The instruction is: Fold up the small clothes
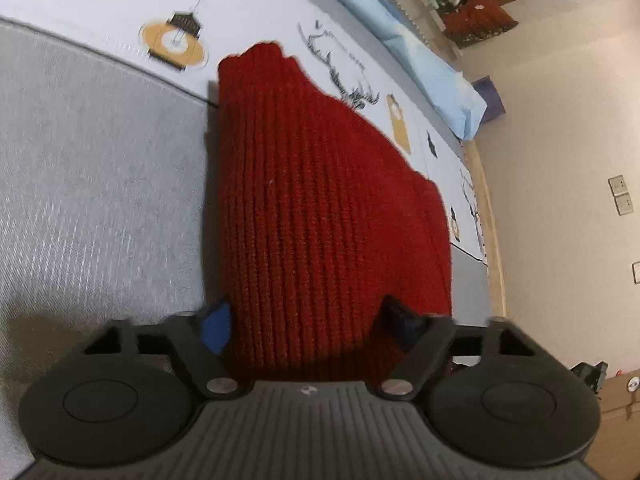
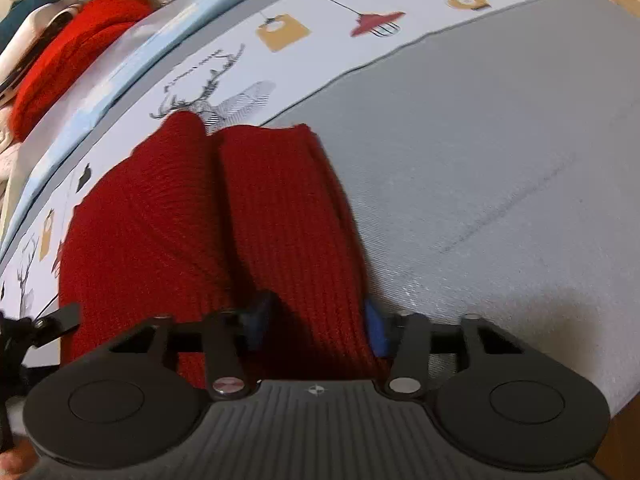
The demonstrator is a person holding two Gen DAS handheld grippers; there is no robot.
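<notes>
the left tool (image 1: 306,322) stands with its jaws apart, straddling the near end of a red knitted garment (image 1: 320,208); its blue pads (image 1: 216,326) sit at the cloth's edges, and whether they press on it i cannot tell. the garment runs straight ahead of this tool, lying folded on a grey bed cover (image 1: 88,184). beyond it lies a white sheet printed with lanterns and deer (image 1: 256,12), then a light blue cloth (image 1: 424,64) far ahead to the right.

the right tool (image 2: 316,326) has its jaws closer together, set around a fold of the same red knitted garment (image 2: 208,216), with the right pad (image 2: 376,330) against the cloth. the grey bed cover (image 2: 500,168) spreads to this tool's right. far ahead to its left lies another red knit (image 2: 76,52).
</notes>
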